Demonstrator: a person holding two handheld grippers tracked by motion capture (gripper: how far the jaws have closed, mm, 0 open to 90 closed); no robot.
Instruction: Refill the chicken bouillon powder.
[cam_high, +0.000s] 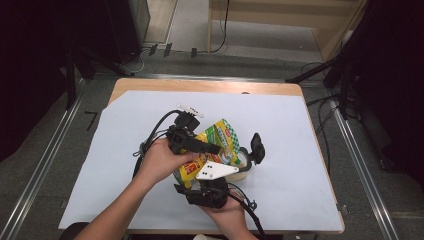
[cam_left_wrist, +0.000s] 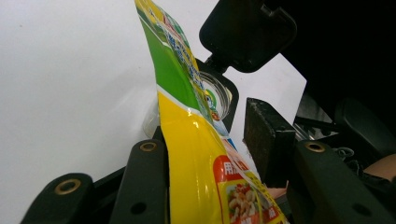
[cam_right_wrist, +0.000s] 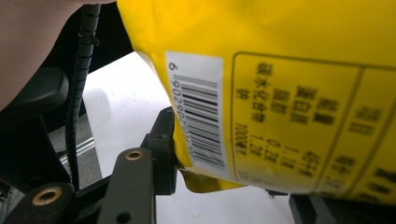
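L tool (cam_left_wrist: 205, 186) | clamps snack bag (cam_left_wrist: 196, 154) | R tool (cam_right_wrist: 224, 186) grips too

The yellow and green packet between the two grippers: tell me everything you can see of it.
The packet is a glossy, crinkled plastic pouch, yellow below and green toward the top, with a food picture and red label on its front and a white barcode with printed tables on its back. It is held off the white table cover, over a clear container with a black hinged lid. The left gripper and the right gripper each have it between their jaws.
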